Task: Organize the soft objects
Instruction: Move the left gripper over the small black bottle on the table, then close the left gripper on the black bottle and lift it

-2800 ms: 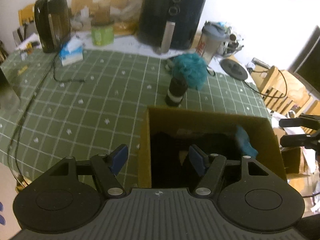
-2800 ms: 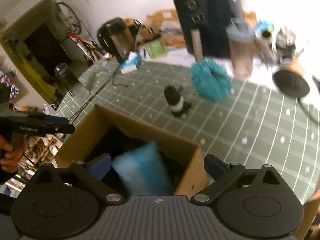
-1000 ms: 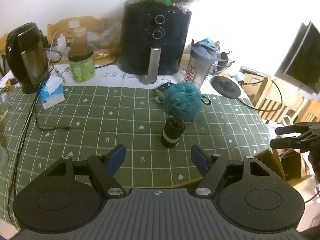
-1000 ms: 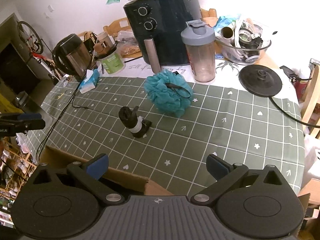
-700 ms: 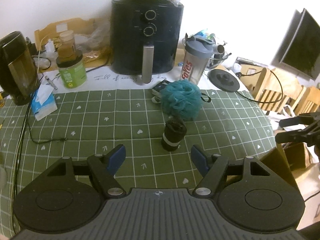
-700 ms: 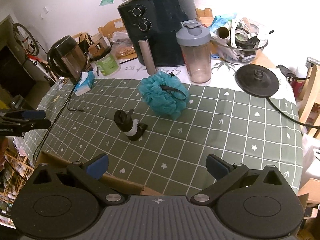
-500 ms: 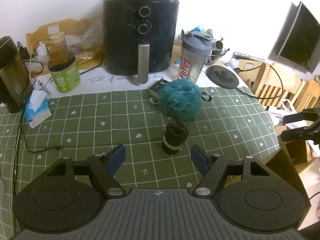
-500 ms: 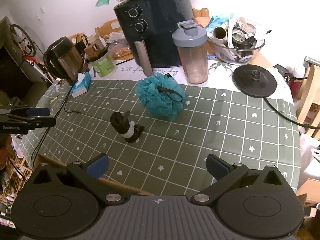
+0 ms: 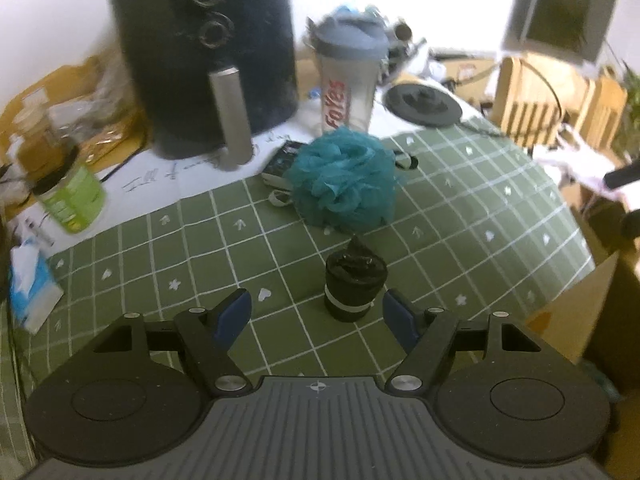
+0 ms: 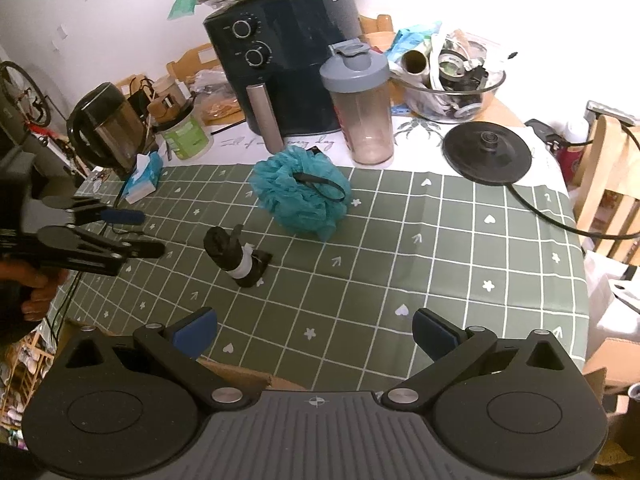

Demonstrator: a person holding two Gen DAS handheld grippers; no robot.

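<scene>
Presently, left tool (image 9: pixel 316 312): jaws spread, nothing pinched, angled down over the near edge of the desk (image 9: pixel 200 248). Black roll (image 9: pixel 355 286): a small dark bundle with a pale band near its base, directly ahead of this tool and nearer its right-hand pad than its left, not yet between the pads and touched by neither. In the left wrist view it stands about upright; from the right wrist view it leans, so its long axis runs roughly up from the desk, across the closing line of the jaws.

Teal mesh pouf (image 9: pixel 344 178): farther out along the same line, toward the desk's far edge.

Right tool (image 10: pixel 316 334): jaws spread and empty, at the near edge, well apart from both items. Nearer hand for the roll, by judgement: the left.

Cardboard box (image 9: pixel 576 312): off the near right corner.
</scene>
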